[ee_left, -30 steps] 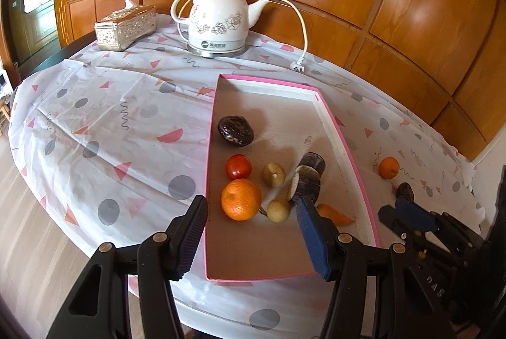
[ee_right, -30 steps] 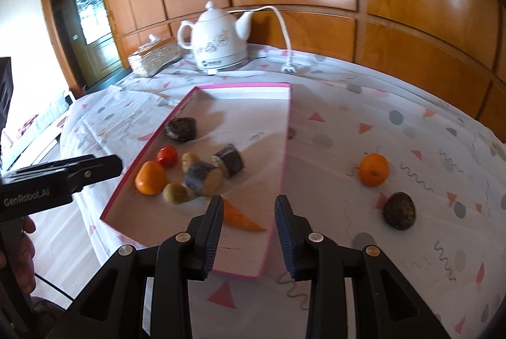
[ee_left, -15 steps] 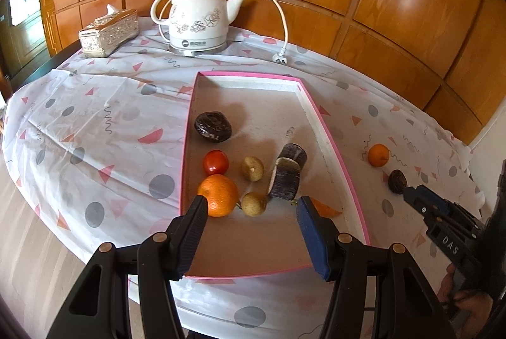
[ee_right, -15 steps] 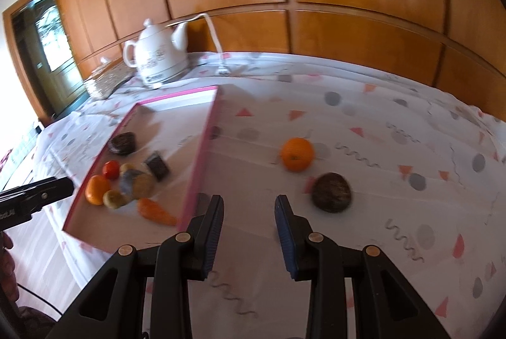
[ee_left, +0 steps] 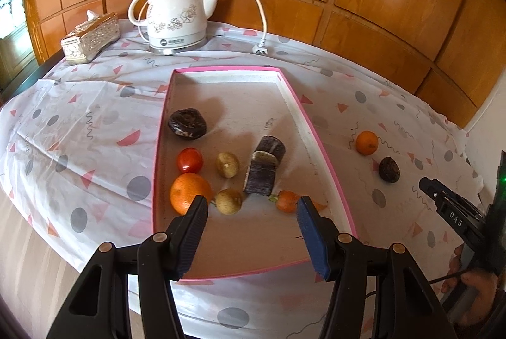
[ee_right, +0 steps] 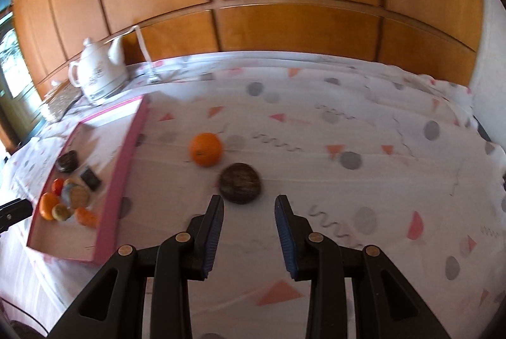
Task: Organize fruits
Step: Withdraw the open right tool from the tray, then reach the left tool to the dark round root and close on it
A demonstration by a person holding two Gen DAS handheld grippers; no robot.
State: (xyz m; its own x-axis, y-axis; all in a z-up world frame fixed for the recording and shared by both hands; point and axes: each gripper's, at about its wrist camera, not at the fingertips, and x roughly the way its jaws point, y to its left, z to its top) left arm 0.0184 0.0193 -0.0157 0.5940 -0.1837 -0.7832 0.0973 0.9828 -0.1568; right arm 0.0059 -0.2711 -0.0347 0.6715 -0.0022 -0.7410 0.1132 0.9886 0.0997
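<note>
Clearly the right gripper (ee_right: 249, 207) hangs with fingers parted and empty just short of the dark fruit (ee_right: 241, 183) (an orange (ee_right: 205, 148) beside it) outside the pink tray (ee_right: 121, 177), likely aiming to grasp; the left gripper (ee_left: 251, 210) waits released over the tray

Fruits lie in the tray (ee_left: 319, 146); right of it, an orange (ee_right: 205, 149) behind a dark fruit (ee_right: 241, 183).

The right gripper (ee_right: 249, 204) hangs empty, jaws apart, just short of a dark fruit (ee_right: 240, 183) beside an orange (ee_right: 205, 148).
</note>
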